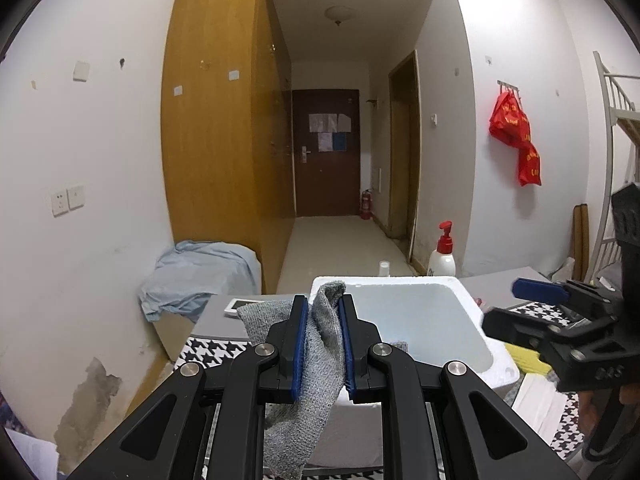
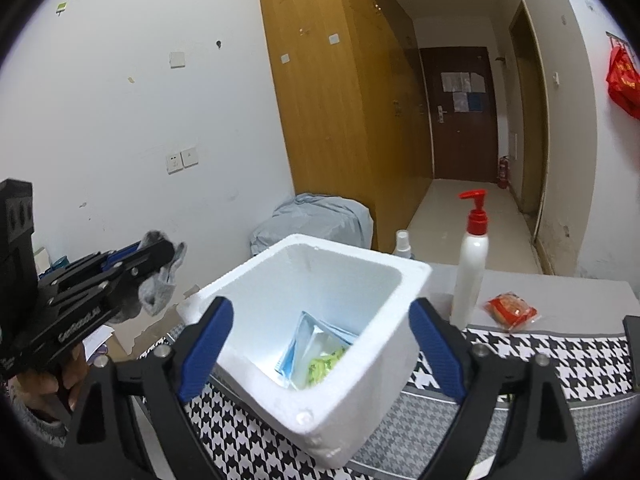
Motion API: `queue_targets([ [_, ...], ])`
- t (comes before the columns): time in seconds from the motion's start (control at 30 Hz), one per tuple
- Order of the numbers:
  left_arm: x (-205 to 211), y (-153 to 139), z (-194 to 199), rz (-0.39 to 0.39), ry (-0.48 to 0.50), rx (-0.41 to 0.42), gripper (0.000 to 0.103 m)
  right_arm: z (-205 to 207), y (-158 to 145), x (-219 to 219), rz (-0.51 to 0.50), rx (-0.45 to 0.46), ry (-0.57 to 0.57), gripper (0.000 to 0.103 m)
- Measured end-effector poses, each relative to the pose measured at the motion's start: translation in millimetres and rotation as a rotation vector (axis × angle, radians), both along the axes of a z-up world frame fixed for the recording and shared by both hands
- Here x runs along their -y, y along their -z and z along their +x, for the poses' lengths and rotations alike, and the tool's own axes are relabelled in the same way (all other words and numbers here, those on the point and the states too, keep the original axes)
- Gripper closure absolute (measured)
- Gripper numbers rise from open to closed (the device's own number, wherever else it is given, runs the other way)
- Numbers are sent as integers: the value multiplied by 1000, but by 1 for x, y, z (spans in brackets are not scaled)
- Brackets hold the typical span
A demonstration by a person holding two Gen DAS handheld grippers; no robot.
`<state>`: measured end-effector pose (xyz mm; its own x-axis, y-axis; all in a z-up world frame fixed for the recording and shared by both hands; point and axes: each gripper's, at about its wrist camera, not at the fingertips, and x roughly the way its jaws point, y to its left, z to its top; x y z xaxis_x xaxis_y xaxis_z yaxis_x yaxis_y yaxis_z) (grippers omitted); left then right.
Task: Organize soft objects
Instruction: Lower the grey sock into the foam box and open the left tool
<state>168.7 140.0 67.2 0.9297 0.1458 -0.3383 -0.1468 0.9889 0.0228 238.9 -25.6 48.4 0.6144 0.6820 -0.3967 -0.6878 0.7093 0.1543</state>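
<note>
Left hand-held gripper (image 1: 324, 344): clenched on my grey sock (image 1: 320, 364) — cloth droops below the pads.
Right hand-held gripper (image 2: 320, 344): released, jaws wide, nothing between them.
Foam box (image 2: 360, 392): white, on the checked worktop (image 2: 520, 360) — at 12 o'clock from both grippers.
Box contents: blue packet (image 2: 308, 340), green item.
Pump bottle (image 2: 470, 272): 2 o'clock of box.
</note>
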Motion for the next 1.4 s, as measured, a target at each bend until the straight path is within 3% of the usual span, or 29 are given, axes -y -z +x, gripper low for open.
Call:
queue_targets([
  [1.17, 33, 10, 66, 16, 47, -73, 84, 0, 16, 76, -4, 5, 153, 7],
  [1.27, 33, 13, 69, 13, 41, -87, 71, -2, 17, 84, 0, 8, 167, 7],
  [1.33, 33, 14, 71, 10, 30, -81, 39, -2, 17, 88, 4, 8, 180, 7],
  [1.4, 30, 13, 69, -8, 14, -69, 26, -3, 19, 93, 7, 7, 192, 6],
])
